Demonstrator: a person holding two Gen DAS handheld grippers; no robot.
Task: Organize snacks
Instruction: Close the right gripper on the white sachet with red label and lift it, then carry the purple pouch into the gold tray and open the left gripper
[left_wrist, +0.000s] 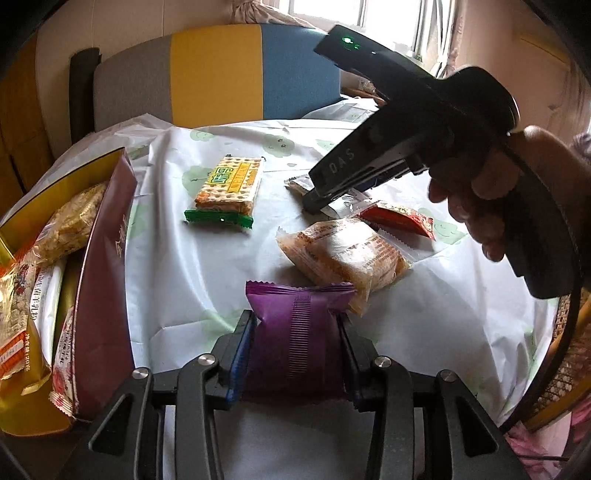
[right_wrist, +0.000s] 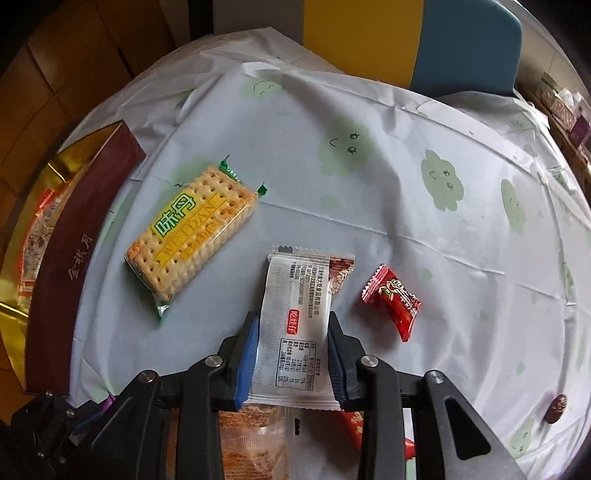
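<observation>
the left gripper hangs tilted down over the near edge of the table, its 2 blue-padded fingers pinching a purple snack packet by the sides. the right gripper, held in a person's hand, points steeply down at the middle of the table; its jaws sit against both long edges of a white snack packet that lies flat on the white tablecloth, pinching it.

at the left stands a maroon box with a gold lining, already holding several wrapped snacks. on the cloth, between box and right gripper, lies a cracker pack with green ends, apart from both. a small red candy lies just right of the white packet. an orange-printed clear packet lies near, touching the purple one. a chair in grey, yellow and blue stands at the far side.

the cracker pack reads "weidan"; the right gripper's body reads "das"; the box side carries gold characters.
</observation>
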